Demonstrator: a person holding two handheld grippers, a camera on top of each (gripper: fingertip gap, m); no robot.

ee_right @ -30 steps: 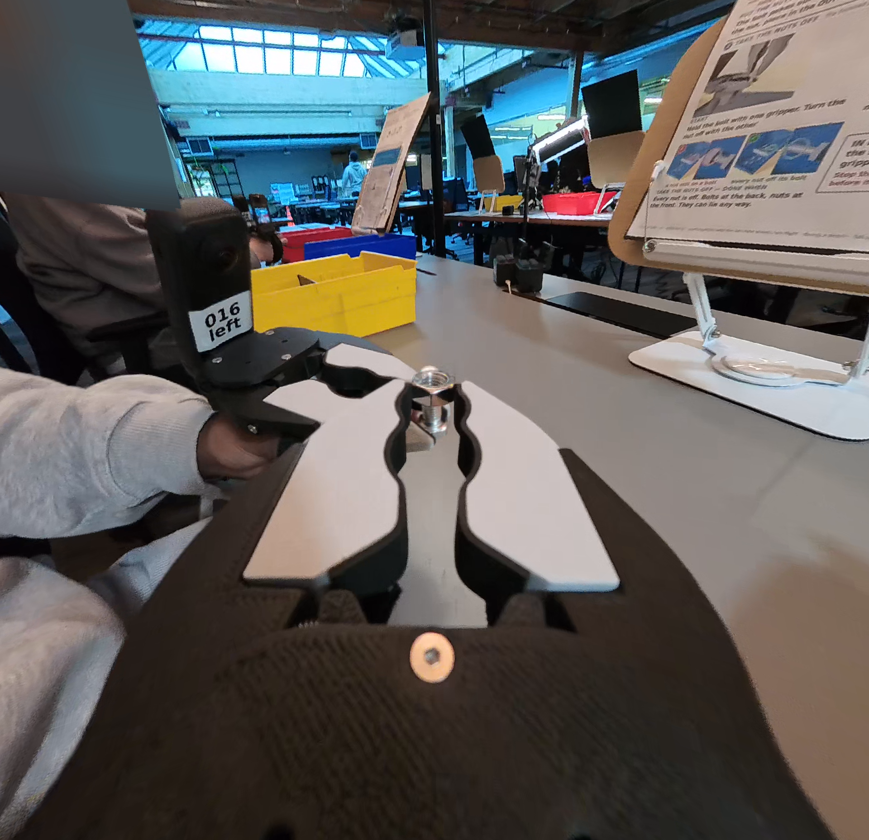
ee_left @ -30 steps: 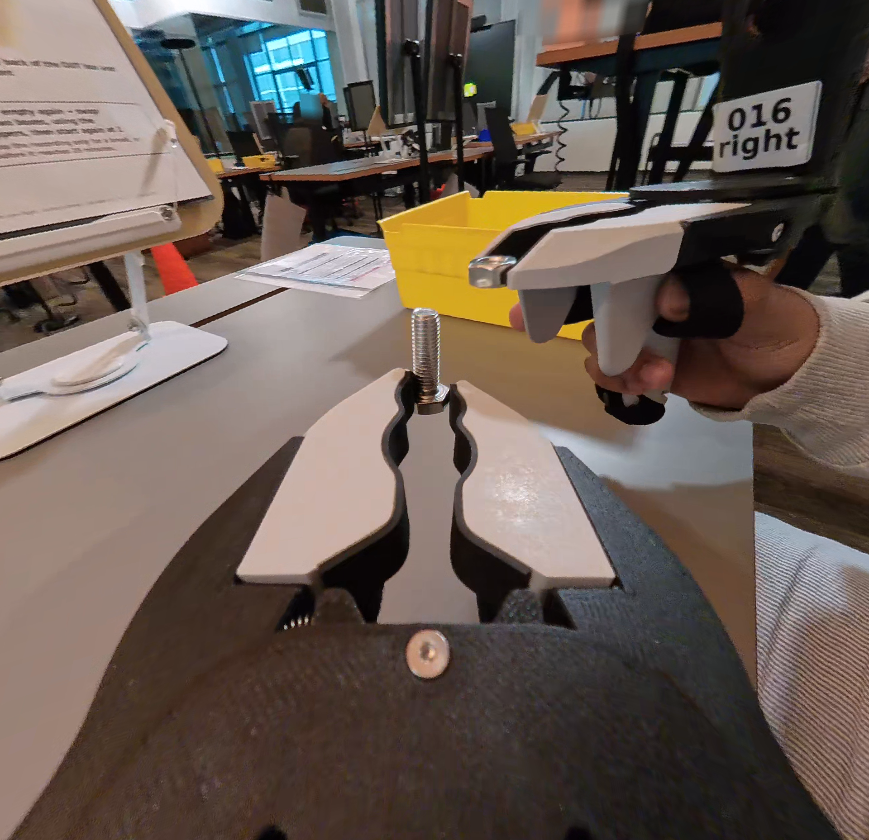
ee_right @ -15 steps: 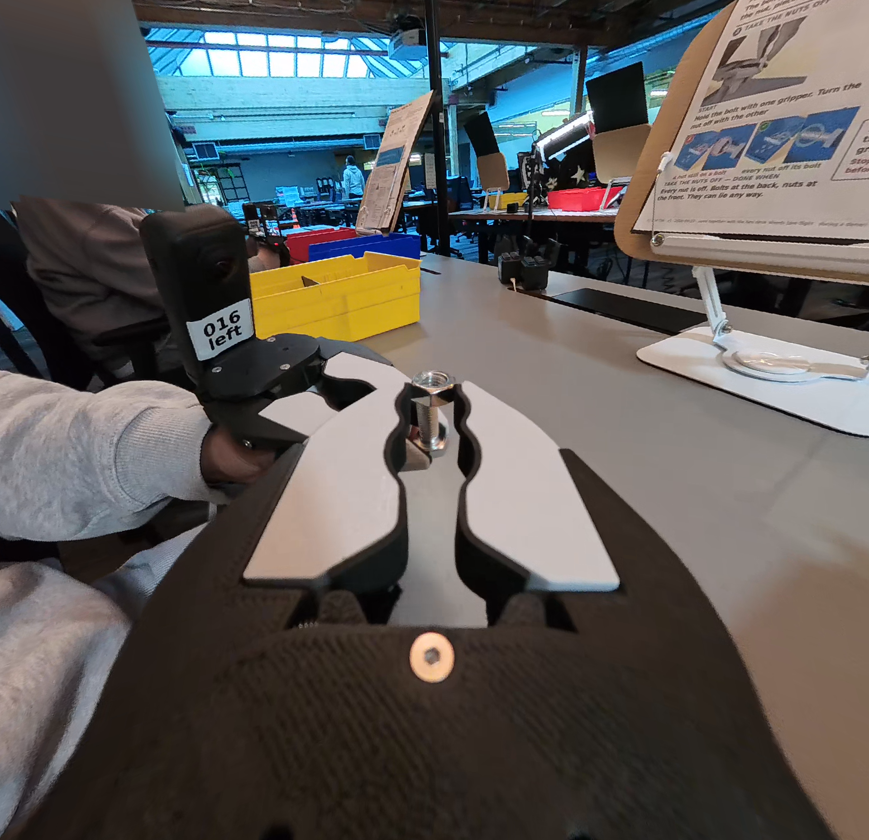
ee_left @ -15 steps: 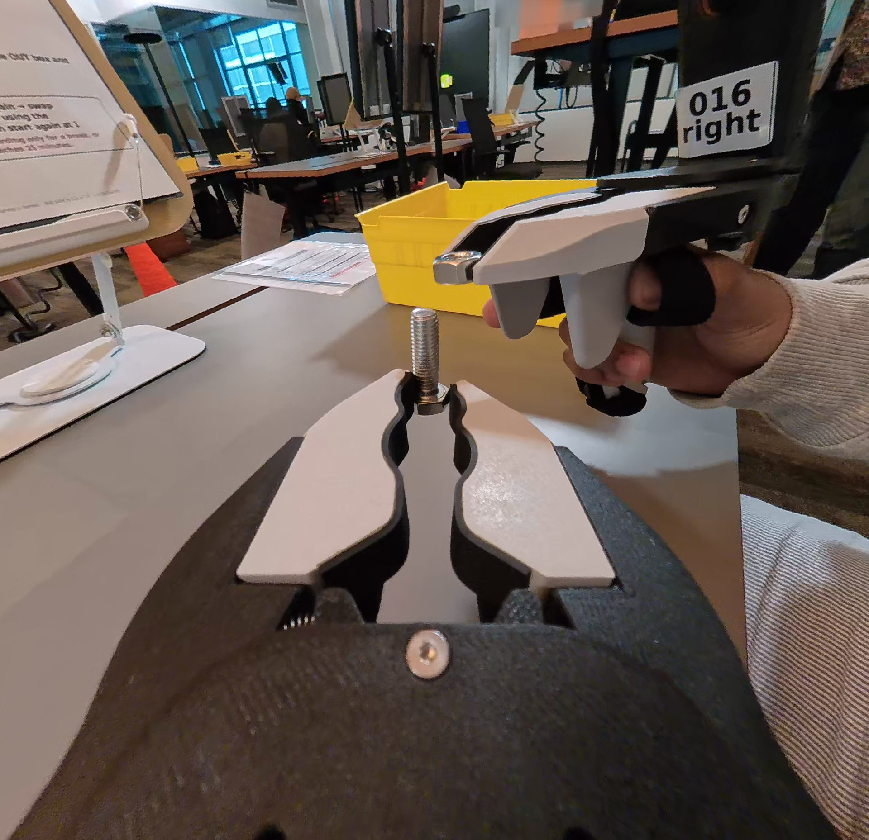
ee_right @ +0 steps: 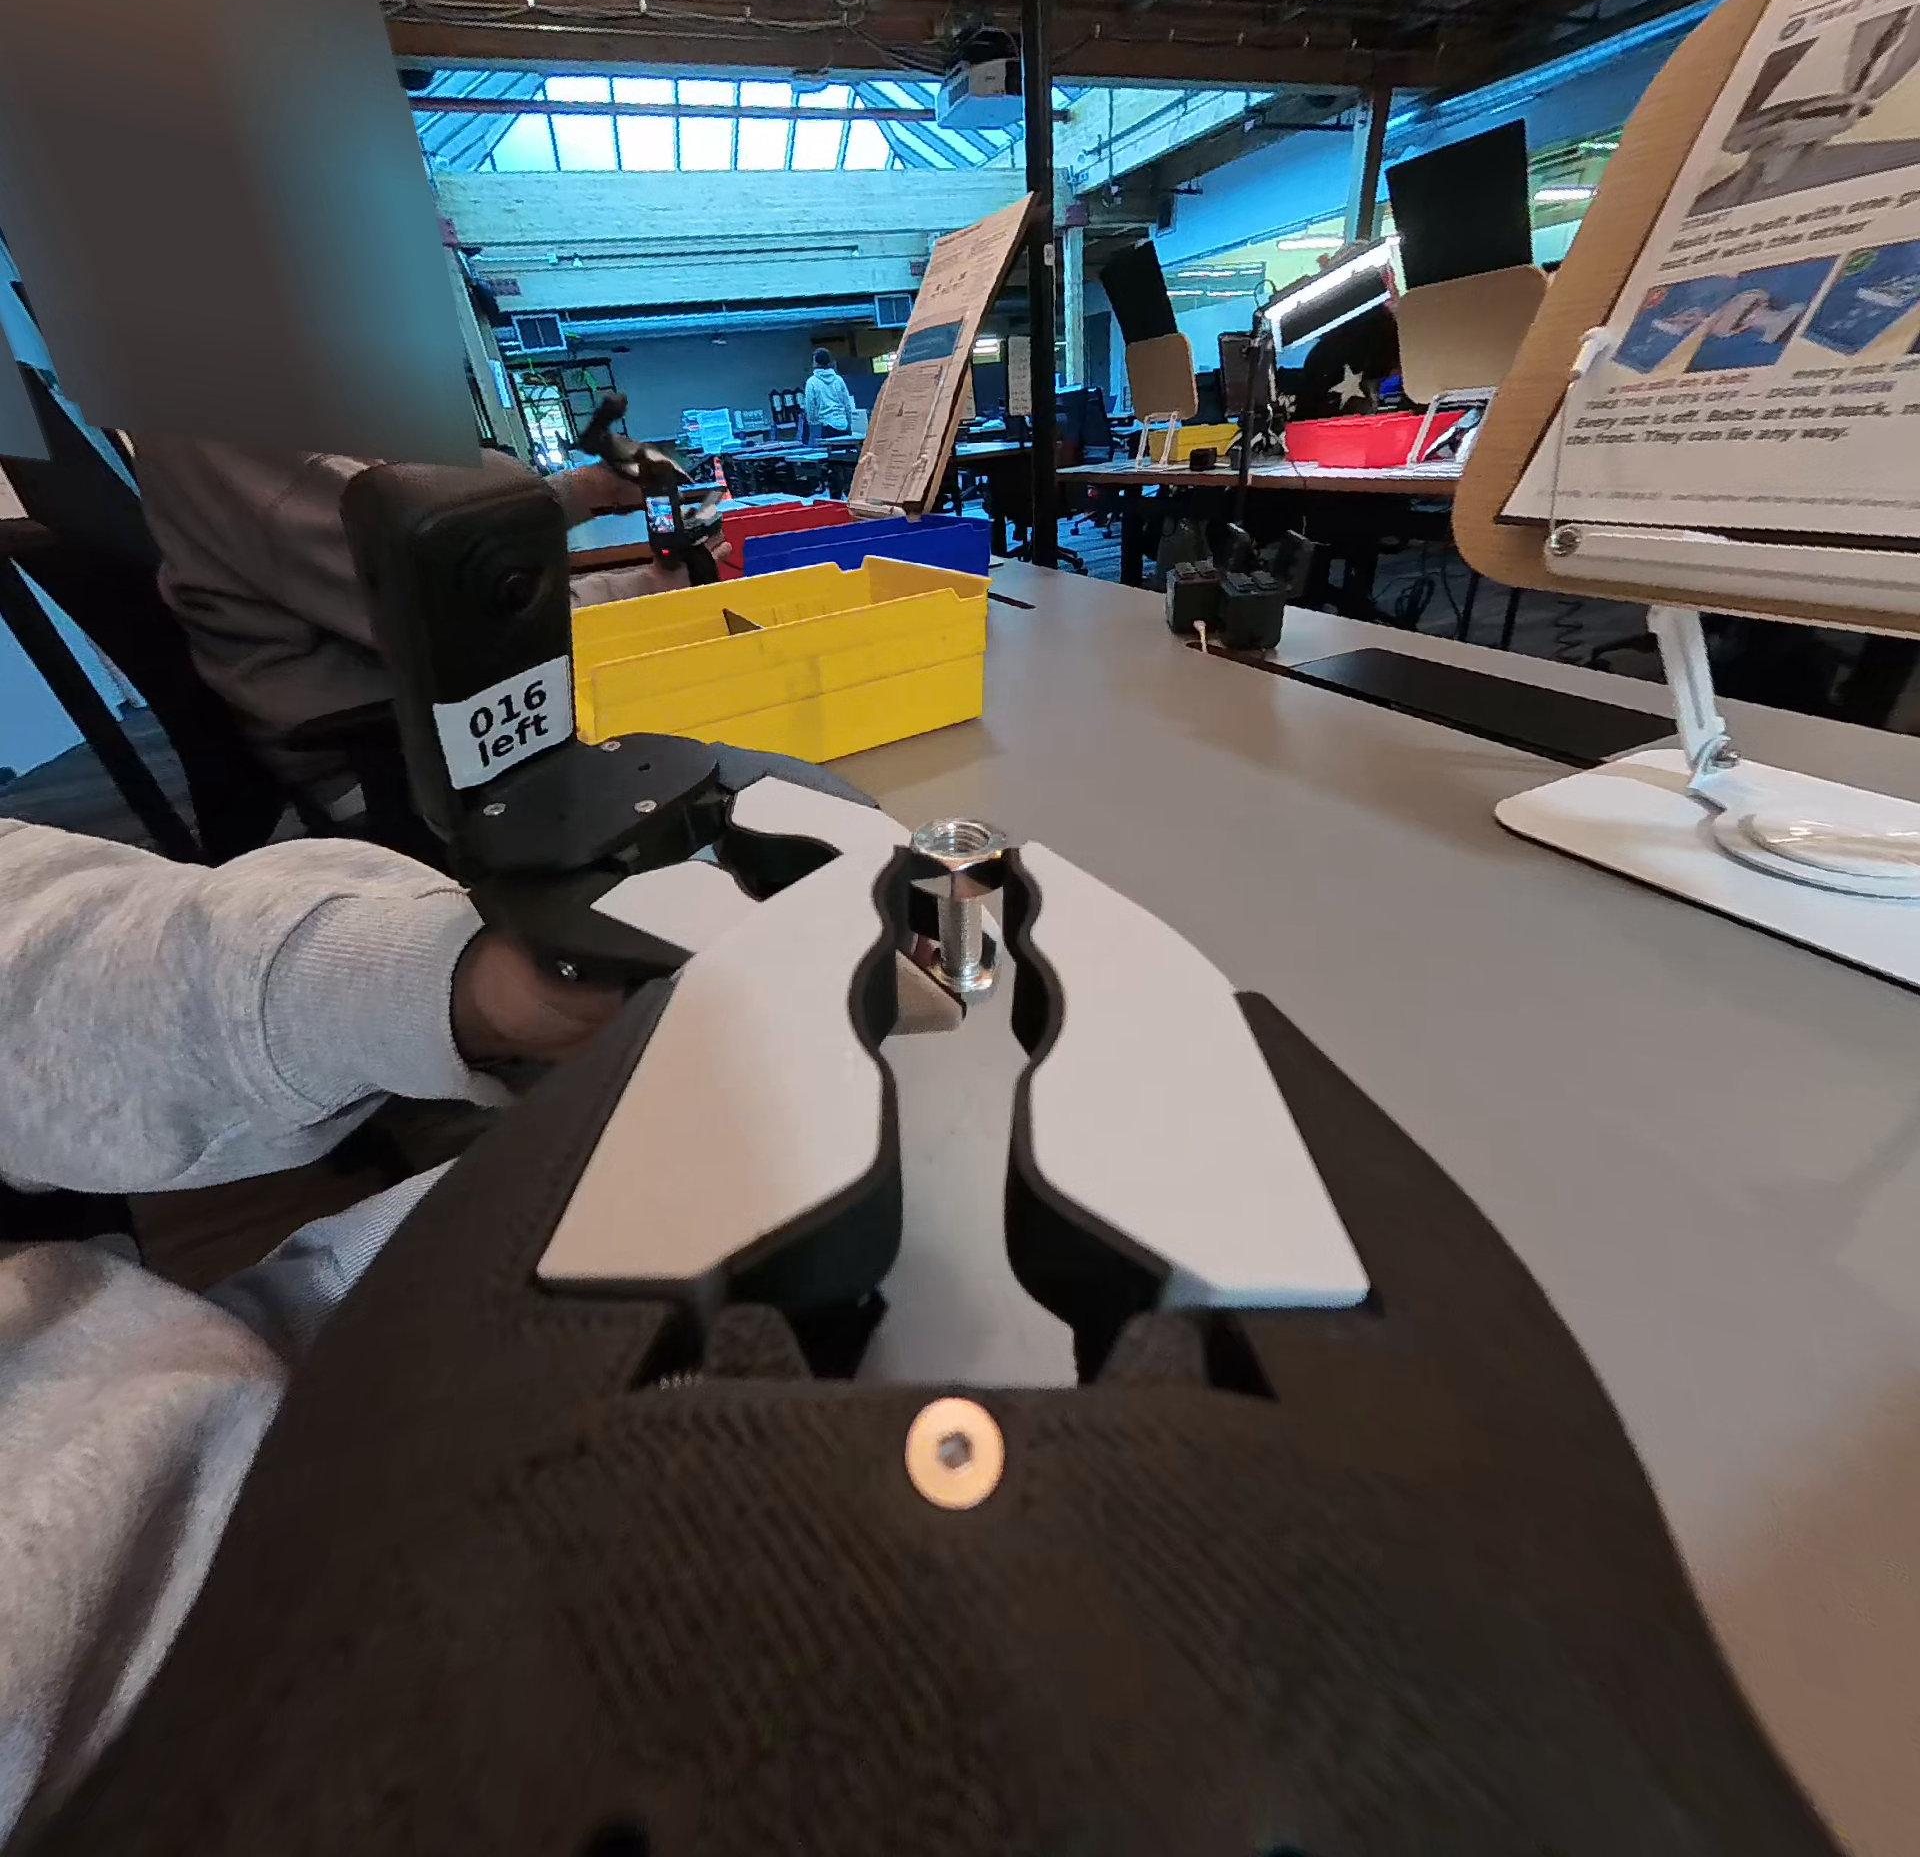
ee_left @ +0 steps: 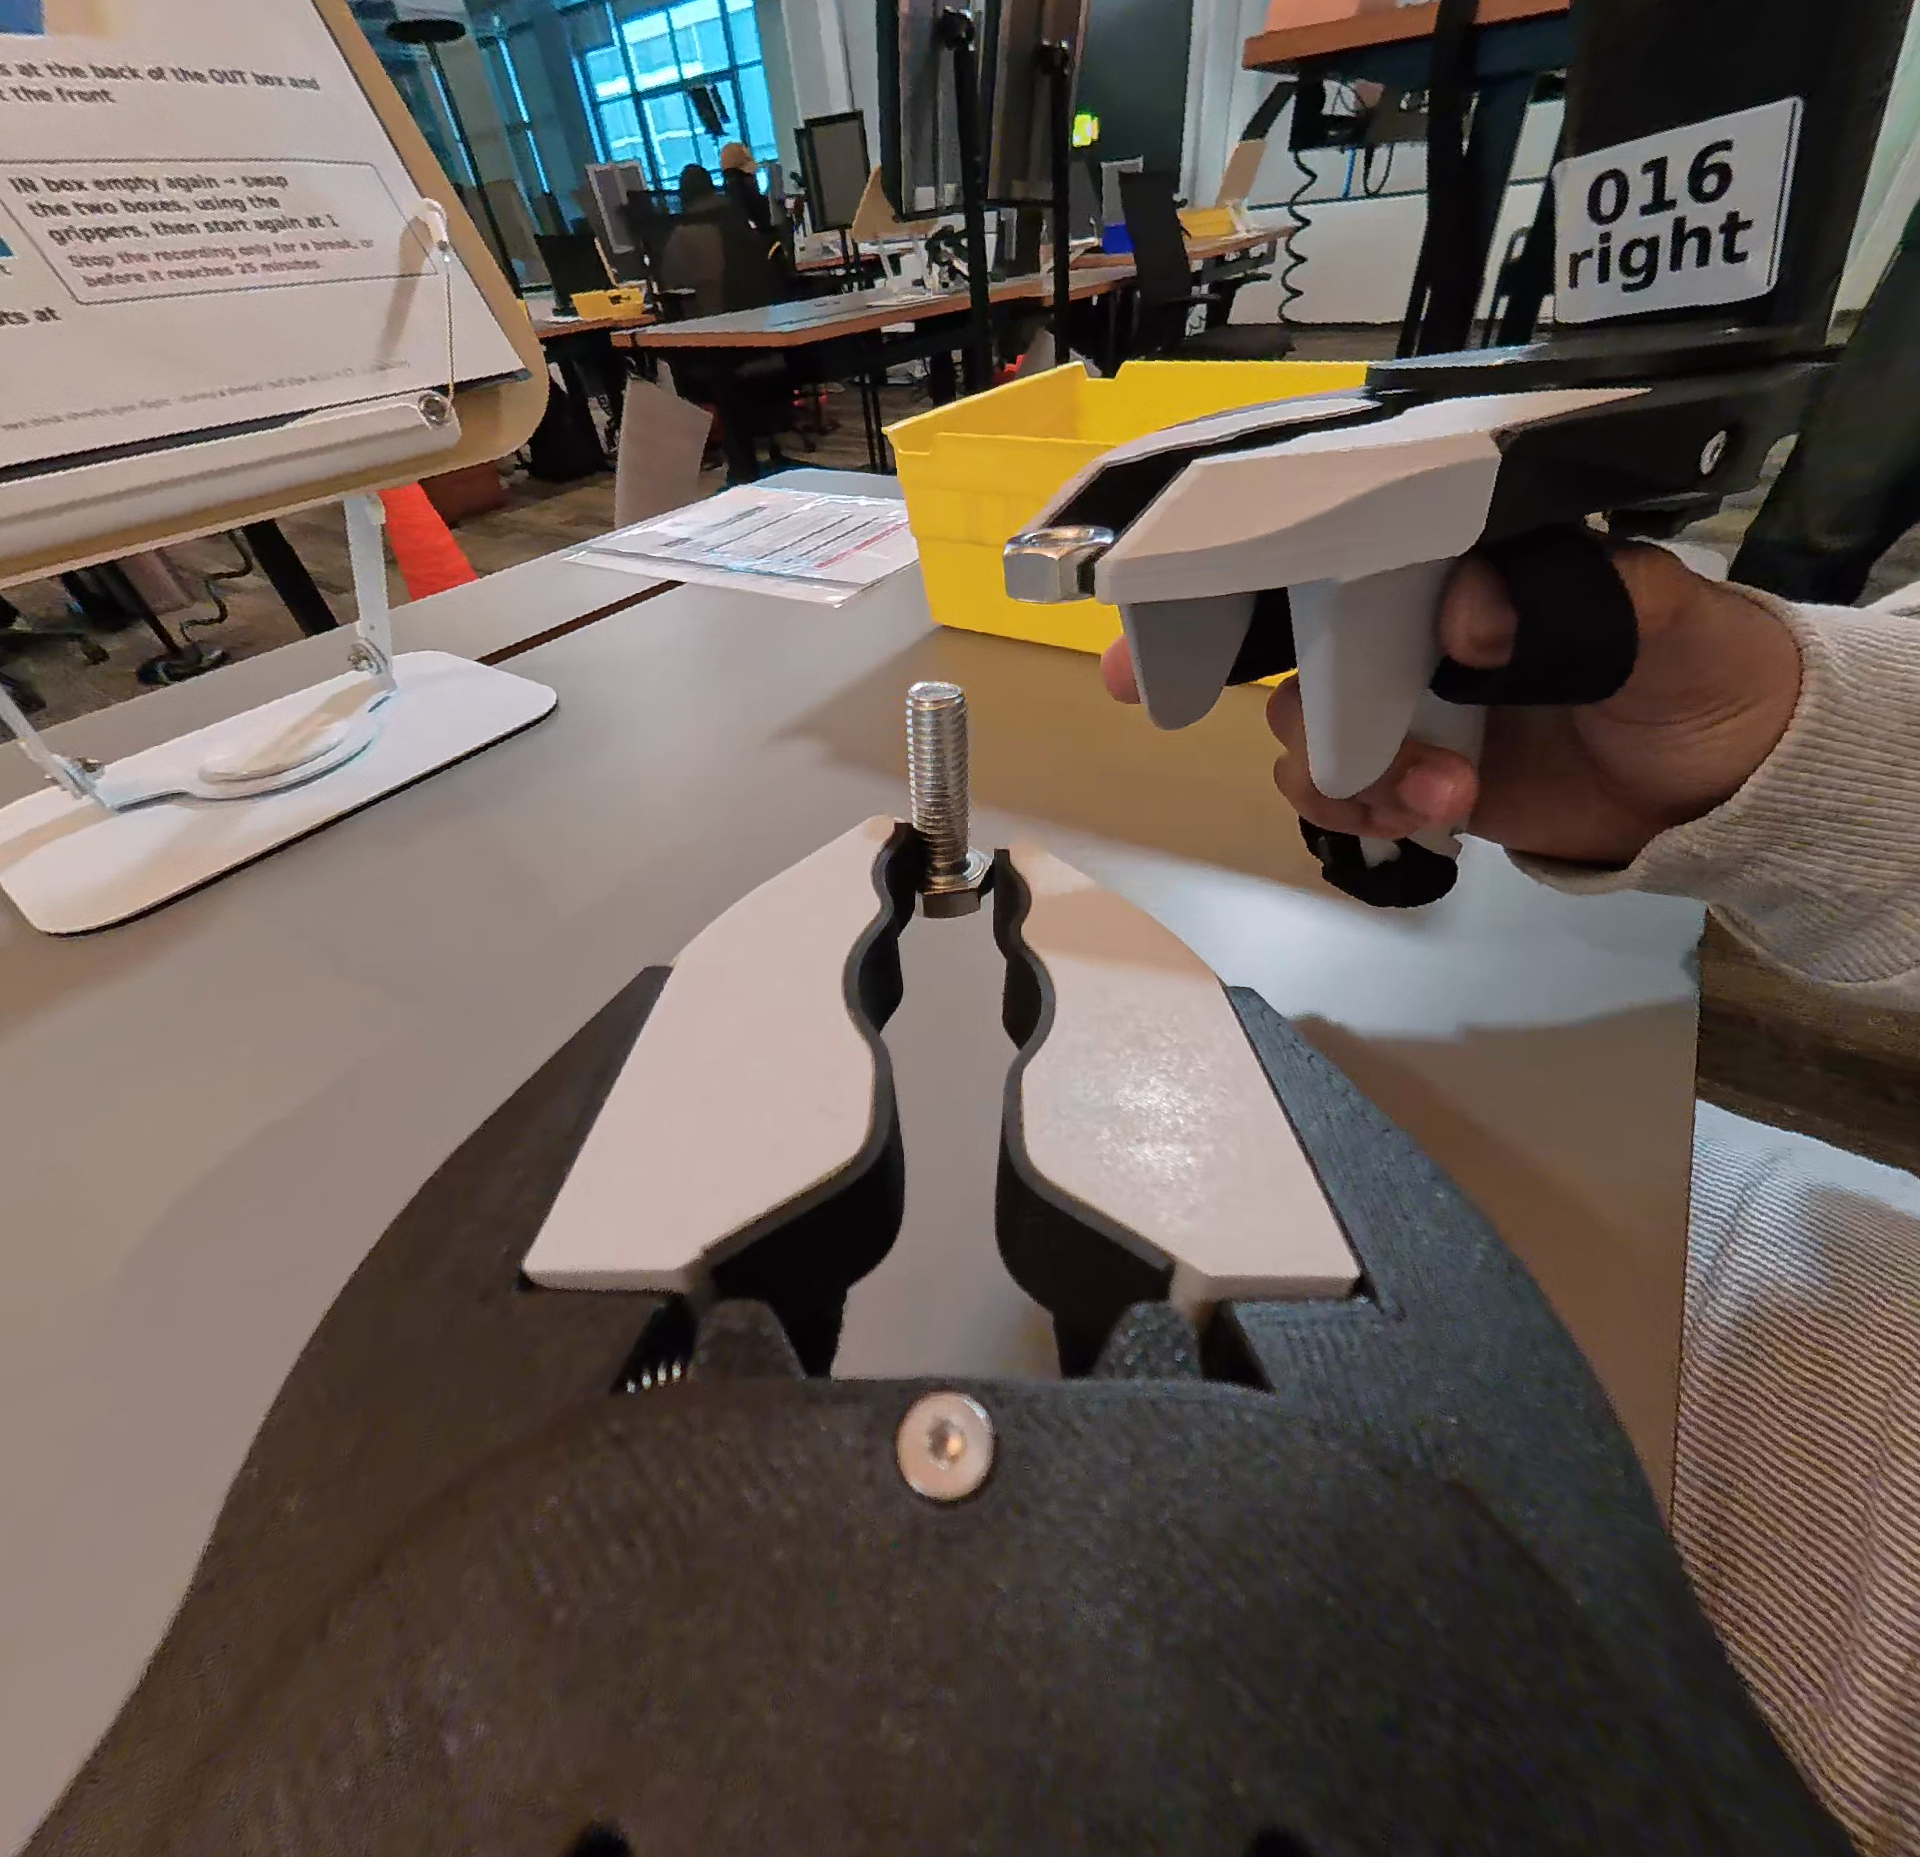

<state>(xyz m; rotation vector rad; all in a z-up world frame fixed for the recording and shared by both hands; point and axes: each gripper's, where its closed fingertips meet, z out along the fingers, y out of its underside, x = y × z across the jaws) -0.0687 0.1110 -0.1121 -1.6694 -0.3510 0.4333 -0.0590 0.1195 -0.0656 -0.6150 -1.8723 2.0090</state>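
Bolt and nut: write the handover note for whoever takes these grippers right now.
Left gripper: shut on the bolt at its head, thread pointing up.
Right gripper: shut on the nut, held just above and to the side of the bolt's tip, not touching it.
Done: the nut is off the bolt.
Not done: neither piece is set down.
Nearby: a yellow bin beyond the right gripper and a second bin beyond the left one. Their contents cannot be seen from here.
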